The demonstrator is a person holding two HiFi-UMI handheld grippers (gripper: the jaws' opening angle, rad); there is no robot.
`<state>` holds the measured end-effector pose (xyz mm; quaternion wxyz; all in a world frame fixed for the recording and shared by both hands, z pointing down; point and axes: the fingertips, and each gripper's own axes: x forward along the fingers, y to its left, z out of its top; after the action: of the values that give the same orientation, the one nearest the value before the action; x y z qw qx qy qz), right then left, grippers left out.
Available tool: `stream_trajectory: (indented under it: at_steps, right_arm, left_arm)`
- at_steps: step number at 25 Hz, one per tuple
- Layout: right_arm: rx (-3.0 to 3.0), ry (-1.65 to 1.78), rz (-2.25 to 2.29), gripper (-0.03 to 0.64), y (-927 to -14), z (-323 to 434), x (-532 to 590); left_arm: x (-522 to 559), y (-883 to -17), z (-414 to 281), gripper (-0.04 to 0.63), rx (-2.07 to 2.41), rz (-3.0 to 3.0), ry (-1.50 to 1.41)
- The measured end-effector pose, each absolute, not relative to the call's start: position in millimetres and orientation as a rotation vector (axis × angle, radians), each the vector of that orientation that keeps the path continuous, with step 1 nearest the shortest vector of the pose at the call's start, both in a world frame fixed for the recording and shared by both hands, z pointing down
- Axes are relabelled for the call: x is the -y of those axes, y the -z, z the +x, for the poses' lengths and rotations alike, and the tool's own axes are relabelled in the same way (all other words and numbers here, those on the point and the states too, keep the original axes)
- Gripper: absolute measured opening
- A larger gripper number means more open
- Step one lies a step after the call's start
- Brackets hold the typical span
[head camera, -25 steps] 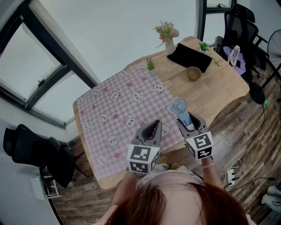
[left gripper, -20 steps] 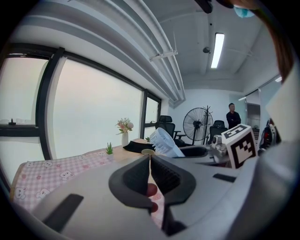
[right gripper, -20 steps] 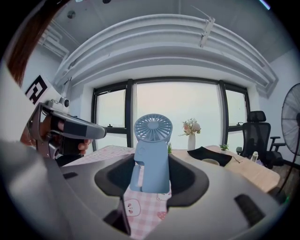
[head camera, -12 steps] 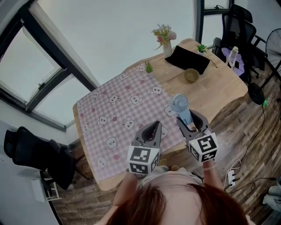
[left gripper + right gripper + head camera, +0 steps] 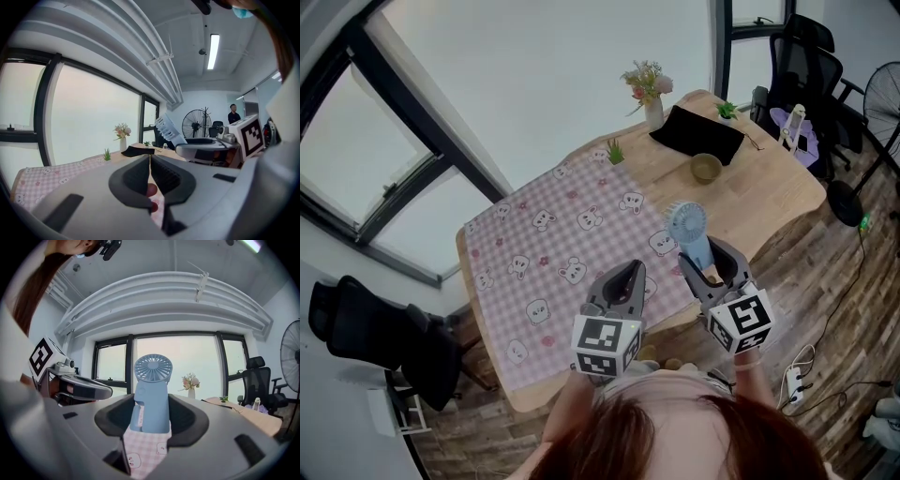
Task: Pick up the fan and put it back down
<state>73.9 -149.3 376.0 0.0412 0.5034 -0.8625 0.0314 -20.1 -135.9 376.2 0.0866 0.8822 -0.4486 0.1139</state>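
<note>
Pale-blue handheld plastic fan (image 5: pixel 152 394): upright, handle between the right fingers, round grille head past the fingertips.
Right gripper (image 5: pixel 152 420): fingers pinching the fan's handle from both sides.
Left gripper (image 5: pixel 150 164): fingers pressed together, empty, left of the fan.
Pink checked cloth (image 5: pixel 562 234): on the wooden desk (image 5: pixel 769 187), below both sets of fingers.

Left gripper (image 5: pixel 628 274) has jaws pressed together, right gripper (image 5: pixel 705 258) clamps the fan (image 5: pixel 686 225), both seemingly level.

Office, no question: black swivel chairs (image 5: pixel 802 66) beside a wooden desk (image 5: pixel 764 192), tall windows (image 5: pixel 534 84) along the wall, a pedestal fan (image 5: pixel 194 125), a strip light (image 5: pixel 213 44) overhead, a power strip (image 5: pixel 792 377) on the plank floor (image 5: pixel 825 309).
</note>
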Motion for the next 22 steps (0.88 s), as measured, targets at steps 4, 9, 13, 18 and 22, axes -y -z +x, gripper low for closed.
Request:
stream_trajectory:
  at_steps: [4,9,13,18,22]
  right_arm:
    - [2.664,-0.077,1.539,0.212,-366,75,144]
    - [2.691,-0.054,1.553,0.212,-358,80,139]
    - [2.708,-0.037,1.557,0.212,-353,83,135]
    - [2.698,-0.031,1.550,0.212,-352,83,136]
    - [2.692,-0.023,1.538,0.212,-355,82,137]
  left_arm:
    - [135,-368,-16,0.015,1.333,2.650,-0.332]
    - [134,-362,-12,0.015,1.332,2.666,-0.316]
    - [131,-359,-11,0.015,1.336,2.671,-0.309]
    - [133,-358,-12,0.015,1.344,2.665,-0.309]
    - [135,-359,-13,0.015,1.352,2.658,-0.306]
